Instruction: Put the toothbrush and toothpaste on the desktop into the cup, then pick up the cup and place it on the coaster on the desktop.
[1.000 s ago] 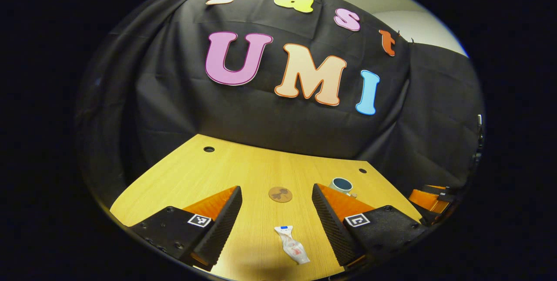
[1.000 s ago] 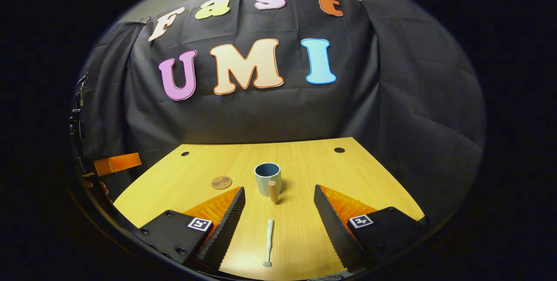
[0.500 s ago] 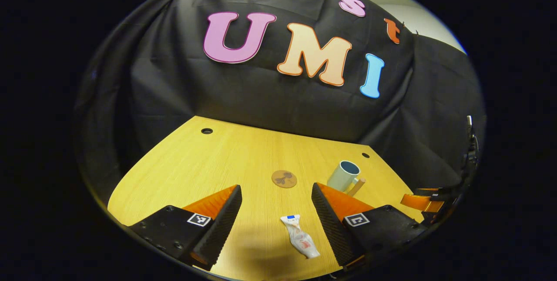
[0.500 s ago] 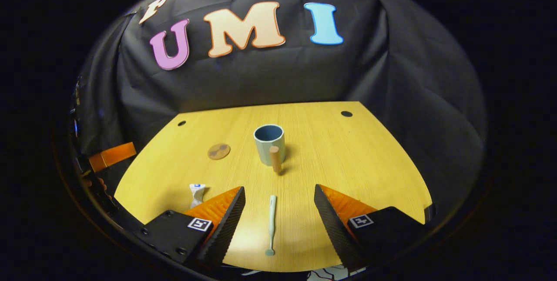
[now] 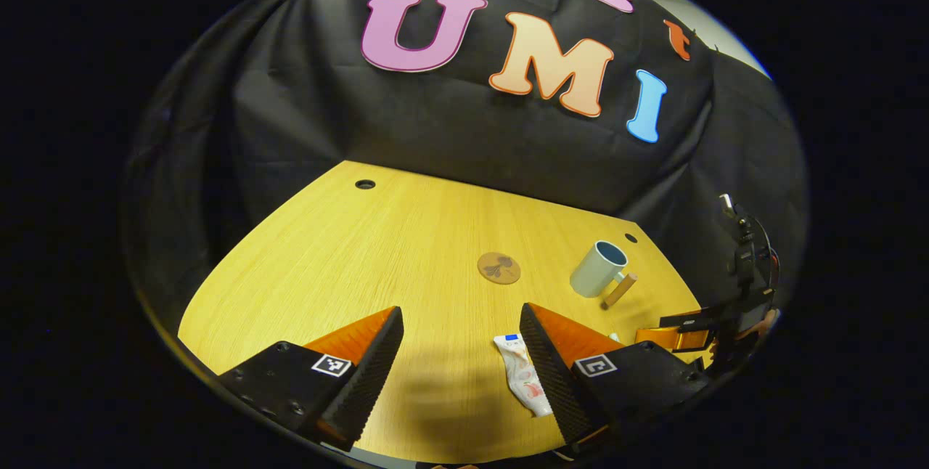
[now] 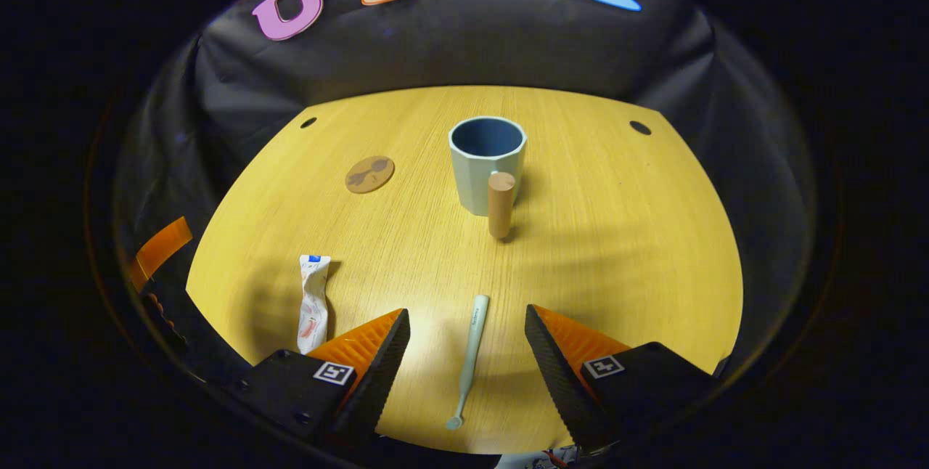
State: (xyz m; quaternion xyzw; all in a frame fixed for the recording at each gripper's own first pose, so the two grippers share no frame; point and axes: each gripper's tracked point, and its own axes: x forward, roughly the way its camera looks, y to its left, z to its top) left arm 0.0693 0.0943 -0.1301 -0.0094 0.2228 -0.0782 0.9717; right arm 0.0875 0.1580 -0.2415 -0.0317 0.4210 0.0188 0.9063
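Toothbrush (image 6: 470, 347) between right gripper (image 6: 464, 342) wide fingers; toothpaste (image 5: 524, 384) beside left gripper (image 5: 459, 338) wide fingers.

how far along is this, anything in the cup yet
Nothing done: the cup looks empty, off the coaster. The open right gripper straddles the toothbrush; the toothpaste lies by the open left gripper. Both loads and the cup move remain.

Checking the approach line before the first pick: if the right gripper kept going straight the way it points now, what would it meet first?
Most likely the toothbrush, which lies flat on the desktop between the open right gripper fingers. Beyond it stands the cup, handle toward the gripper. Height above the desk is unclear.
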